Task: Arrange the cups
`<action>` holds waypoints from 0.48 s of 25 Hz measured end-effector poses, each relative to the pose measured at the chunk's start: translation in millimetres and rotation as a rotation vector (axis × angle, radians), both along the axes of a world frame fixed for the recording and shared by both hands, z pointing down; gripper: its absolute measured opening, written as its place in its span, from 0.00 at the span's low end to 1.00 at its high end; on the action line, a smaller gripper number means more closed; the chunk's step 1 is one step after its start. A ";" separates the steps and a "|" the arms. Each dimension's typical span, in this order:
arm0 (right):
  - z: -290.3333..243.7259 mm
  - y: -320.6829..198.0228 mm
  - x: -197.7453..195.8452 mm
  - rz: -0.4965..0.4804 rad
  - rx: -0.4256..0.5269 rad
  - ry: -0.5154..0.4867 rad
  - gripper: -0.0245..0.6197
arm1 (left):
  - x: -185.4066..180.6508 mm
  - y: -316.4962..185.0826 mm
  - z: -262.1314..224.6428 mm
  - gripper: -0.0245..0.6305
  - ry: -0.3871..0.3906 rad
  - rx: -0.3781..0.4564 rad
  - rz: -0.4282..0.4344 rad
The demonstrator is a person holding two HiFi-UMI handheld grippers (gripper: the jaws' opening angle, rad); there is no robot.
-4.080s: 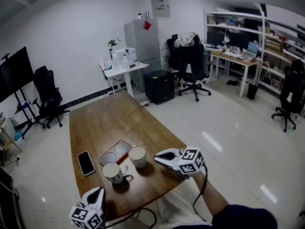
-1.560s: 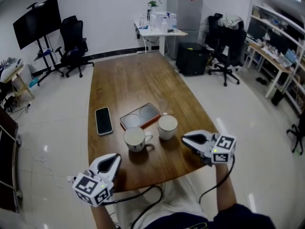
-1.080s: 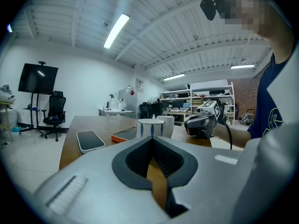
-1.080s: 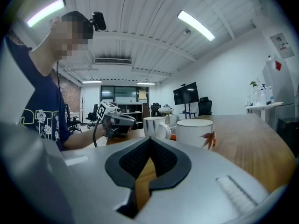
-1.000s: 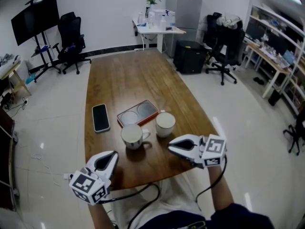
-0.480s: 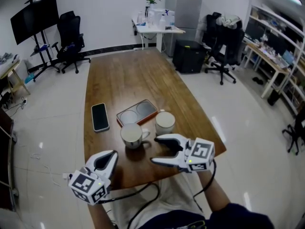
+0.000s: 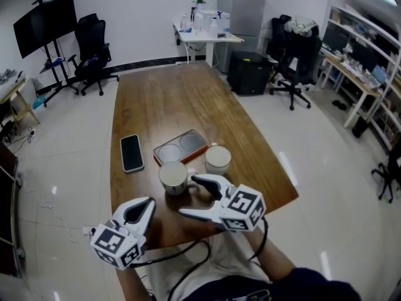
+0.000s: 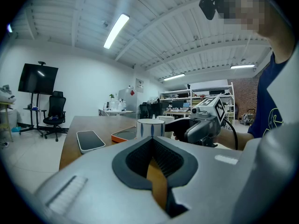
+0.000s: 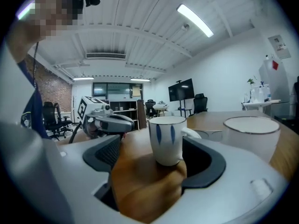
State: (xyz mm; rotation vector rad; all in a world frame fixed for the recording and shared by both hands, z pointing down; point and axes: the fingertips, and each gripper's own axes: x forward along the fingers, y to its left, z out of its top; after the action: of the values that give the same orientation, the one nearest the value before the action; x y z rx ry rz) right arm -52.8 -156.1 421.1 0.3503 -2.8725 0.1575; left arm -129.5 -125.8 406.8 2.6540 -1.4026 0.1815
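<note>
A white mug point(image 7: 173, 176) with blue marks and a side handle stands on the wooden table point(image 7: 163, 99), near its front end. A second white cup point(image 7: 218, 158) stands just right of it. My right gripper point(image 7: 190, 196) has just been opening its jaws and is open. In the right gripper view the mug point(image 9: 167, 139) stands at the mouth of the right gripper point(image 9: 156, 164), untouched by either pad, with the second cup point(image 9: 252, 134) off to the right. My left gripper point(image 7: 146, 204) hangs at the table's front edge, shut and empty. The mug point(image 8: 151, 127) lies ahead of it.
An orange-rimmed tray point(image 7: 182, 147) with two round wells lies just behind the cups. A black phone point(image 7: 131, 153) lies left of it. Office chairs, desks and a screen on a stand stand around the room.
My right gripper has moved left across the table's front end toward the handled mug, and its jaws have gone from shut to wide open. The left gripper and both cups have stayed put.
</note>
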 end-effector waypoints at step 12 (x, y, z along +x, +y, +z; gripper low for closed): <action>6.2 -27.9 -28.6 0.160 -0.030 0.041 0.67 | 0.4 0.6 0.7 0.04 0.002 0.004 -0.004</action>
State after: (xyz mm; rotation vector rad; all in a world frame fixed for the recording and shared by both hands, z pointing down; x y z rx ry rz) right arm -81.4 -183.9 427.3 0.5710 -2.7978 0.2185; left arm -129.2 -125.2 407.5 2.6534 -1.4086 0.1754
